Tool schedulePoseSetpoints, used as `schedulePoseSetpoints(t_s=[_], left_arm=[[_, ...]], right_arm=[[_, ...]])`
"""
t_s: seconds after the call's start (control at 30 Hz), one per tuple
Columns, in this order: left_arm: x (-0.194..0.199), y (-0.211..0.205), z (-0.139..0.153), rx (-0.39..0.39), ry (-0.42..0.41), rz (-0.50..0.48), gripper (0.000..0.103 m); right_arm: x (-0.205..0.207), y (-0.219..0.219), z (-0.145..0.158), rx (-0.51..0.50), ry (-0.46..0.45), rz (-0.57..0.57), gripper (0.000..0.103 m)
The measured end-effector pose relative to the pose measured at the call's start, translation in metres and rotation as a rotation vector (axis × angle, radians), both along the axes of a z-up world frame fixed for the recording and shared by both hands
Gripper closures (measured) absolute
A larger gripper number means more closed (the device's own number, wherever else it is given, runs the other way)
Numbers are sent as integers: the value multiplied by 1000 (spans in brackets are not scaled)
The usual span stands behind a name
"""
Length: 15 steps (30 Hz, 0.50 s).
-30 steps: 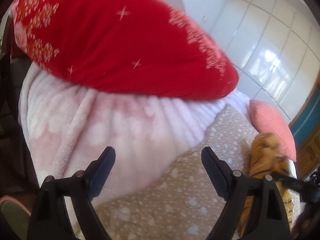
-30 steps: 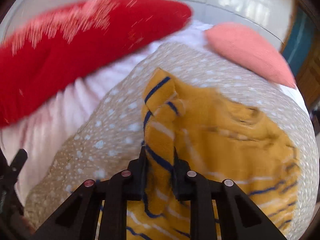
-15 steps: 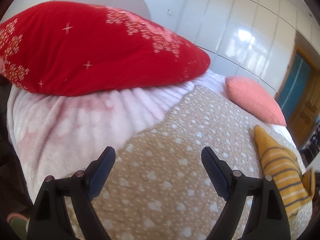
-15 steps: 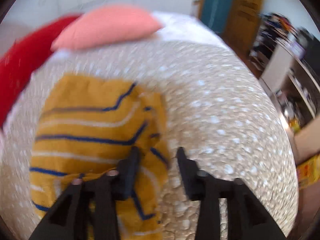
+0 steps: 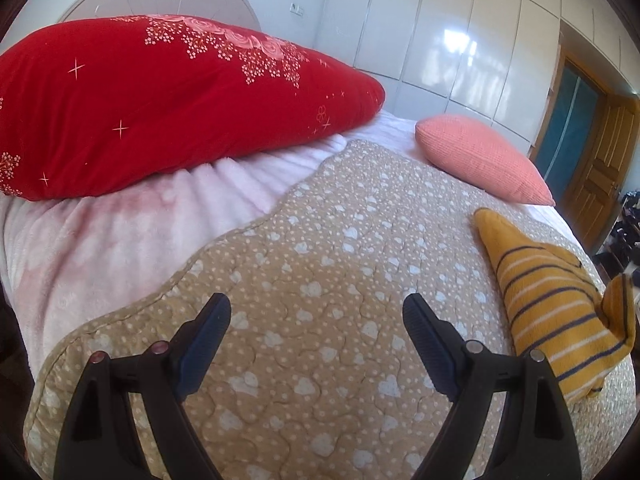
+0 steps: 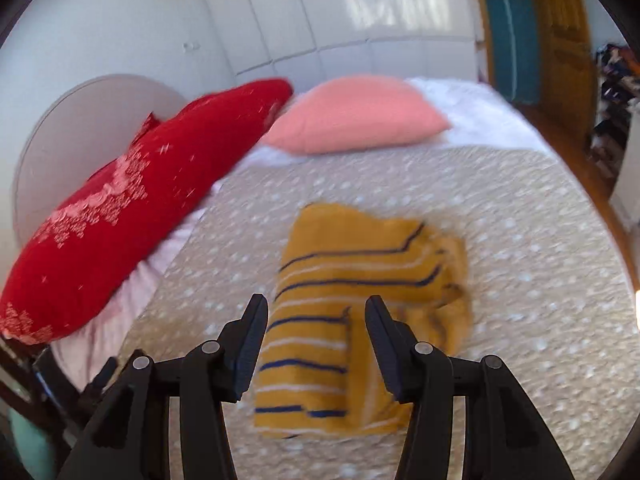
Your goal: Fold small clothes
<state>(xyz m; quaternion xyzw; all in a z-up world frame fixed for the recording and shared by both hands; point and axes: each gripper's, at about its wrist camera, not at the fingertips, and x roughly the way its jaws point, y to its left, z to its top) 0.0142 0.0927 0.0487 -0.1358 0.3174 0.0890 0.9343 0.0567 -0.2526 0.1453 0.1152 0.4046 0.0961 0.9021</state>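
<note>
A mustard-yellow garment with navy and white stripes [image 6: 360, 312] lies roughly folded on the beige heart-print quilt [image 6: 520, 240]. My right gripper [image 6: 316, 344] is open and empty just above its near part, one finger on each side. In the left wrist view the garment [image 5: 552, 304] lies at the right edge, with one corner sticking up. My left gripper [image 5: 316, 344] is open and empty over bare quilt [image 5: 320, 260], well to the left of the garment.
A big red pillow [image 5: 160, 100] lies on a pink fleece blanket [image 5: 120, 232] at the head of the bed. A small coral cushion [image 5: 480, 156] sits beyond the garment. White wardrobe doors [image 5: 460, 32] and a wooden door [image 5: 600, 168] stand behind.
My right gripper let go of the garment, opened and drew back; the garment now lies on the quilt. My left gripper stayed open and swung right, toward the quilt.
</note>
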Motion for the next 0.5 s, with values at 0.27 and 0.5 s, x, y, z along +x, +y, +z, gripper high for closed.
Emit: schedulePoseSetpoints(t_s=[0.27,0.5], left_arm=[[1,13,-2,-51,14,10,16],[4,9,-3,-55,20,-1,16]], right_arm=[[-32,-95,-114,309,258,-369,48],[-77,-90,-67,27,70,-333,48]])
